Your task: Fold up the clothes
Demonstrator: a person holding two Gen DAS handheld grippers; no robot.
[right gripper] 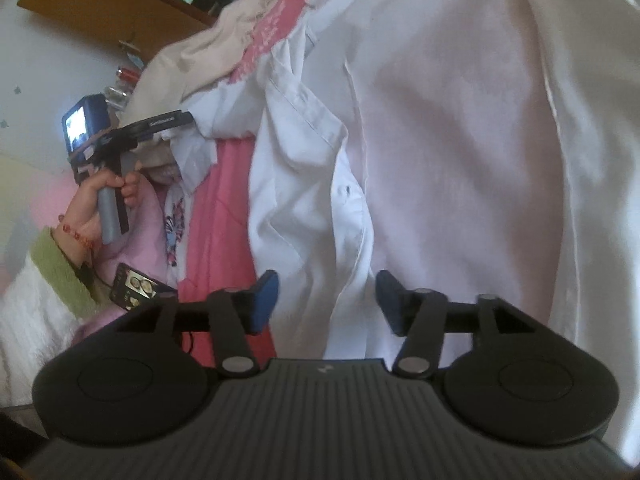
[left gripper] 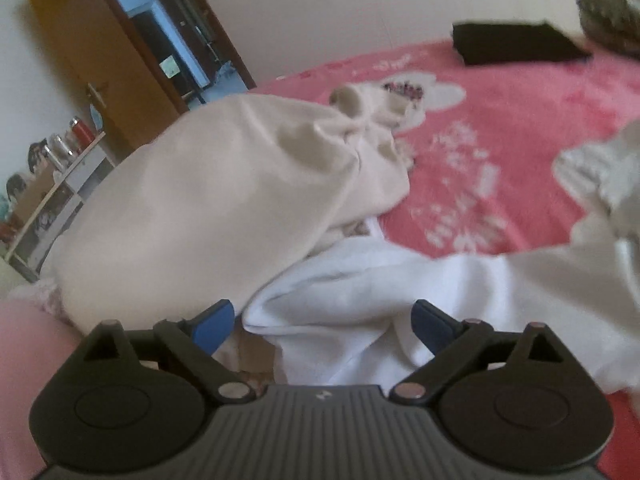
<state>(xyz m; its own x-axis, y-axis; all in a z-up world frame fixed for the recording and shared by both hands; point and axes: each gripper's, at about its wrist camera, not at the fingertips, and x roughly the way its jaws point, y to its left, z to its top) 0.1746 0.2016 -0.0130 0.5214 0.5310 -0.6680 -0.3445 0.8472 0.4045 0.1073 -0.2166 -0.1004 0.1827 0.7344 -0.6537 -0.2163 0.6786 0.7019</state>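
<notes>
Left gripper (left gripper: 322,330): blue fingers spread wide, nothing between them, hovering low over a rumpled fold of the white shirt (left gripper: 360,300).
Right gripper (right gripper: 326,300): also spread apart, empty, poised just above the shirt's front panel where a seam and what looks like a small buttonhole run.
White shirt: sprawled loose and creased across the pink bedspread (left gripper: 500,140), one end bunched by the left gripper, the broad body under the right.
Cream garment (left gripper: 200,200): heaped beside the shirt and overlapping its edge, unfolded.
Black folded item (left gripper: 516,42): lying flat at the far side of the bed, well apart; looks already folded.
Person's hand (right gripper: 108,200): gripping the left tool's handle, green cuff and bead bracelet at the wrist.
Doing it well: I'd judge each gripper should close on a single layer near an edge or corner, not on a bunched ridge, then draw the cloth taut and flat, clear of the cream garment, before any crease is made.
</notes>
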